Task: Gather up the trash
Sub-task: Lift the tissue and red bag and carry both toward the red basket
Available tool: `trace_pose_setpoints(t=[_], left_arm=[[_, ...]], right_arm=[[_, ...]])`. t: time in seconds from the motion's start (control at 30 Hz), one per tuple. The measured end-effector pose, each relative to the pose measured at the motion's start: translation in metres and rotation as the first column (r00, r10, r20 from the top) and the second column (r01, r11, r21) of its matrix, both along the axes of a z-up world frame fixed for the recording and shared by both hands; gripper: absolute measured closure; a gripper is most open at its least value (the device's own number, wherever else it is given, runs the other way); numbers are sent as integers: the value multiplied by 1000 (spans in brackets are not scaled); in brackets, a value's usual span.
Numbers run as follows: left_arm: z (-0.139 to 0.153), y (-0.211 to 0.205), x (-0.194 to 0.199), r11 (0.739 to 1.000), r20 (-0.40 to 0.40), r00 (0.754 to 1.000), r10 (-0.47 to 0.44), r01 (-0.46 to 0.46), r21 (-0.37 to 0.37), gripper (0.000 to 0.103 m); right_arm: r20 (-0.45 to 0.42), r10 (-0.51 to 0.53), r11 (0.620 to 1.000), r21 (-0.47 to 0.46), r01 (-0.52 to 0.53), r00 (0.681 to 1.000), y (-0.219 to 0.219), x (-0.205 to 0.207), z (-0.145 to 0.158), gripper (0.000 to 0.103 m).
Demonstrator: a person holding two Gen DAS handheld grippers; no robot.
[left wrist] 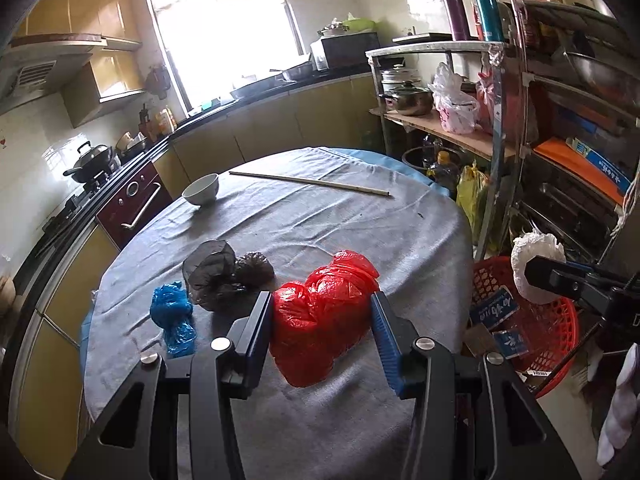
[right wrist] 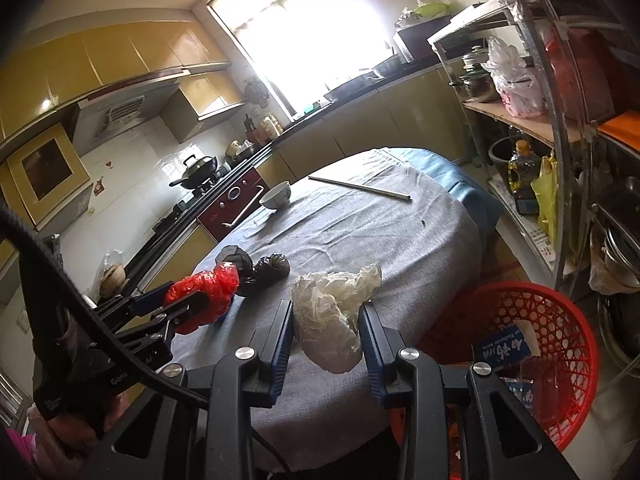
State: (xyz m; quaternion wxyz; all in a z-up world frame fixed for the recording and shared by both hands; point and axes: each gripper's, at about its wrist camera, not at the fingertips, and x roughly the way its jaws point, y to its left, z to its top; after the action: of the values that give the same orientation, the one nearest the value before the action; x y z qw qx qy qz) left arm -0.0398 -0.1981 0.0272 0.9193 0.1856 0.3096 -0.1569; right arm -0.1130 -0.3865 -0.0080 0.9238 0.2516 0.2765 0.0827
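Now L gripper [left wrist: 320, 316] w/ red bag [left wrist: 324, 320], R gripper [right wrist: 326, 320] w/ white bag [right wrist: 332, 316]

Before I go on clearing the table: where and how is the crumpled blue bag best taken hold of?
Grip the blue bag across its narrow middle, coming from above with a claw. It lies flat and elongated on the grey cloth, apart from the dark bag beside it.

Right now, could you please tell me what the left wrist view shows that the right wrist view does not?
Only the left wrist view shows the blue bag lying on the grey cloth. Only the right wrist view shows the framed picture on the wall. Both show the left tongs shut on the red bag, the right tongs shut on the white bag, the dark bag, bowl, chopsticks and red basket.
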Motion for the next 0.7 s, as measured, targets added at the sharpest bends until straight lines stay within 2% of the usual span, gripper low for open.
trace_pose_setpoints(t=[0.37, 0.7], left_arm=[[-10, -14, -4, 999, -38, 999, -37, 37, 19, 53], [-19, -28, -4, 994, -132, 985, -111, 108, -26, 53]], right_arm=[[-23, -26, 999, 21, 27, 999, -12, -5, -11, 68], [-53, -60, 997, 36, 62, 997, -27, -12, -23, 68]])
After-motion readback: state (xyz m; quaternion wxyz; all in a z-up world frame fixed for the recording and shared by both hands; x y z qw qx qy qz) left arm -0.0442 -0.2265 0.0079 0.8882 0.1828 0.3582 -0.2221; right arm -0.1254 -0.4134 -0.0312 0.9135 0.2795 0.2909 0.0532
